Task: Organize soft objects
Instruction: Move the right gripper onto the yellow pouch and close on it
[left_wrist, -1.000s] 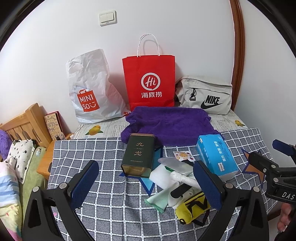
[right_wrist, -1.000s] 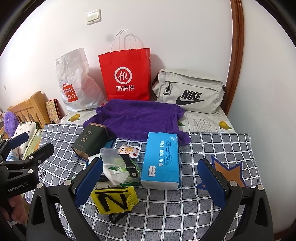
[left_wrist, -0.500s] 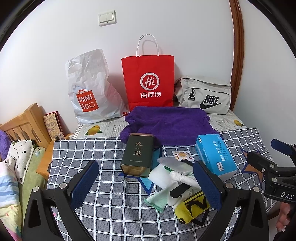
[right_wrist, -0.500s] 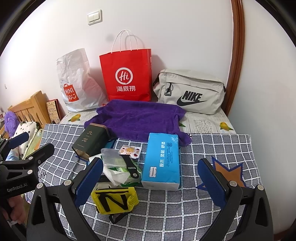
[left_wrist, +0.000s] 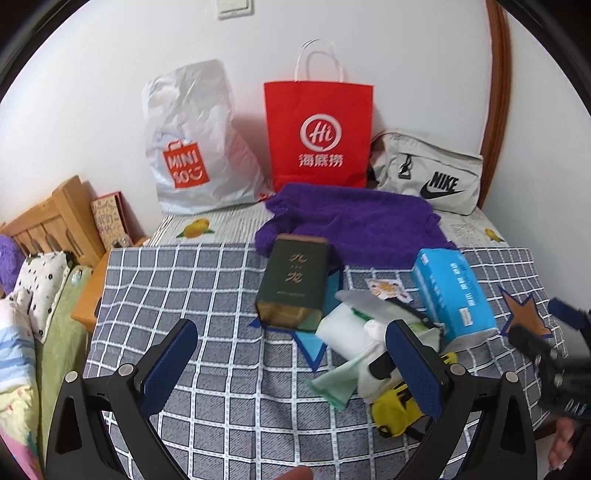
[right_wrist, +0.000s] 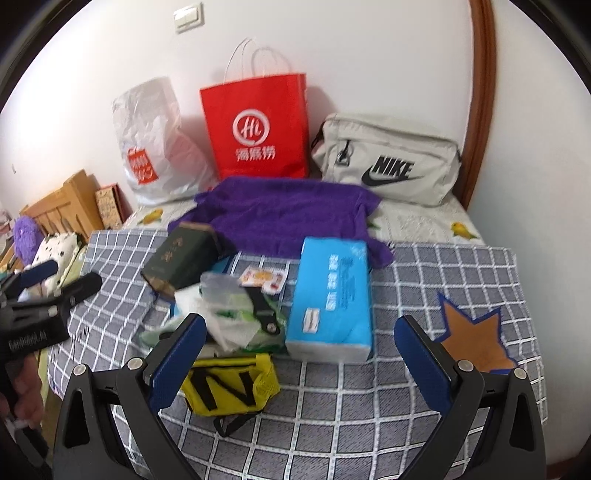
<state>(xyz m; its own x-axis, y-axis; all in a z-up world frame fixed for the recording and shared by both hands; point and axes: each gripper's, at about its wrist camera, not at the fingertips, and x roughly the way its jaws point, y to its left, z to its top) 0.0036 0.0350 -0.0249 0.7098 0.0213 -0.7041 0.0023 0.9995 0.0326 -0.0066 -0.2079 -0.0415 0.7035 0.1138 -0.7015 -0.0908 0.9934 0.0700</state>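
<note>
- A home bedroom is being shown: a wooden headboard (left_wrist: 48, 221) and patterned bedding (left_wrist: 22, 332) are being seen far left of the left claw.
- Ahead of both claws, shopping bags (left_wrist: 317, 136) and a sports pouch (right_wrist: 388, 162) are being kept against a white wall.
- A light switch (right_wrist: 189, 15) is being seen high above.

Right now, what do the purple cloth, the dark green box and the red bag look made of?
Purple cloth: fuzzy terry or fleece, matte, draping in folds. Dark green box: probably metal tin, semi-gloss with gold lettering and crisp edges. Red bag: stiff paper, matte, creased flat, with white twisted handles.
</note>
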